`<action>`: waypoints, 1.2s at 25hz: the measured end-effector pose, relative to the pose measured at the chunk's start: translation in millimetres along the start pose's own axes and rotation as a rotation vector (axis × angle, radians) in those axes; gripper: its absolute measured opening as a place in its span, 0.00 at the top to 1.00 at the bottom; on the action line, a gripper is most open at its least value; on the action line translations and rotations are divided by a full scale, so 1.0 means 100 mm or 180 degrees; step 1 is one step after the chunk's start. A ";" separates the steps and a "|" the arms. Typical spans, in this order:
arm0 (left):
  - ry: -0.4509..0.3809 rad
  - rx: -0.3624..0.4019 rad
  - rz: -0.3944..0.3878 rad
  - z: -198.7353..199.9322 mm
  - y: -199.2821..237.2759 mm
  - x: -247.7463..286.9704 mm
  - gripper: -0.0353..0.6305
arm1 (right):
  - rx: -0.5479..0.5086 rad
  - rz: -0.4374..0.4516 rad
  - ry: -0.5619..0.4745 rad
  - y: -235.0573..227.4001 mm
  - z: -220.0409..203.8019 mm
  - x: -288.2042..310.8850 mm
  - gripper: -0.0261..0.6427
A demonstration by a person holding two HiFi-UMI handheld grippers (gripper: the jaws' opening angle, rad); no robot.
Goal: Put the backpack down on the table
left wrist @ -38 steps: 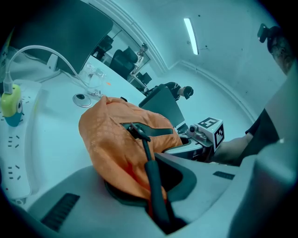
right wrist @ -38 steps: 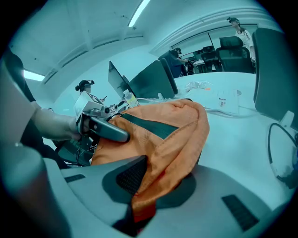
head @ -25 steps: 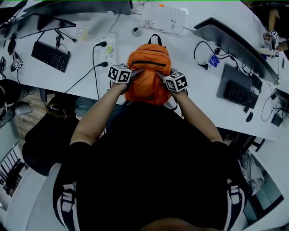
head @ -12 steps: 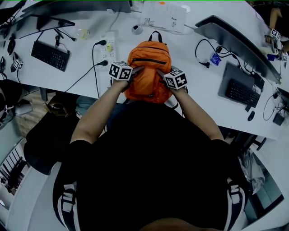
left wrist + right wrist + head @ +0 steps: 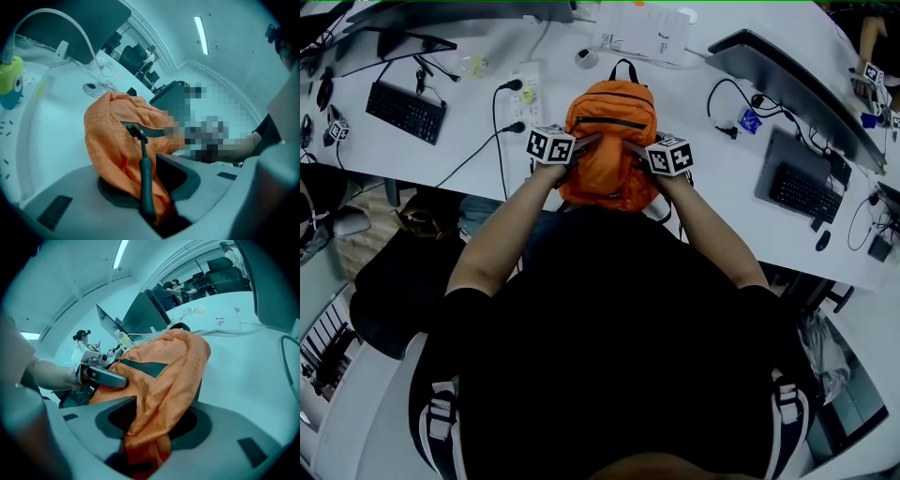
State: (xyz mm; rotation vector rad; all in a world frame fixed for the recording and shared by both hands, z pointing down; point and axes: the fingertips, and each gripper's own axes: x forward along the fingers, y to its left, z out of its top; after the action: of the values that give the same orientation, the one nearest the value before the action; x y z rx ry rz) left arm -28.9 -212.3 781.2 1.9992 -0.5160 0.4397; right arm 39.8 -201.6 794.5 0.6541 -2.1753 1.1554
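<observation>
The orange backpack [image 5: 609,141] with black zips stands on the white table [image 5: 694,103] near its front edge, just before the person's body. My left gripper [image 5: 586,142] is at its left side. In the left gripper view, the left gripper [image 5: 145,185] still pinches orange fabric [image 5: 117,136] and a black zip pull, and its jaws are starting to open. My right gripper [image 5: 630,150] is at the backpack's right side. In the right gripper view, the right gripper [image 5: 150,425] is opening: its pads stand apart and loose fabric [image 5: 168,371] hangs between them.
A power strip [image 5: 523,98] with plugged cables lies left of the backpack. Keyboards [image 5: 405,114] [image 5: 797,195] sit at far left and right, a monitor [image 5: 787,94] at the right, and papers [image 5: 642,37] behind. Another person's hand [image 5: 867,75] is at the top right.
My right gripper has rolled a little and shifted slightly to the right. The backpack and my left gripper stay where they were.
</observation>
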 end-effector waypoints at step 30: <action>-0.0038 0.0135 0.0752 -0.21 0.19 -0.41 0.42 | 0.0090 -0.0356 -0.0173 -0.19 -0.05 -0.34 0.37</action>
State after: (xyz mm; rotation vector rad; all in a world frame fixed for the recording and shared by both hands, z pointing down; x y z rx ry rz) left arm -75.4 -195.0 783.9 1.9899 -0.7603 0.5879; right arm 77.5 -202.2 784.6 0.8175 -2.1414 1.1237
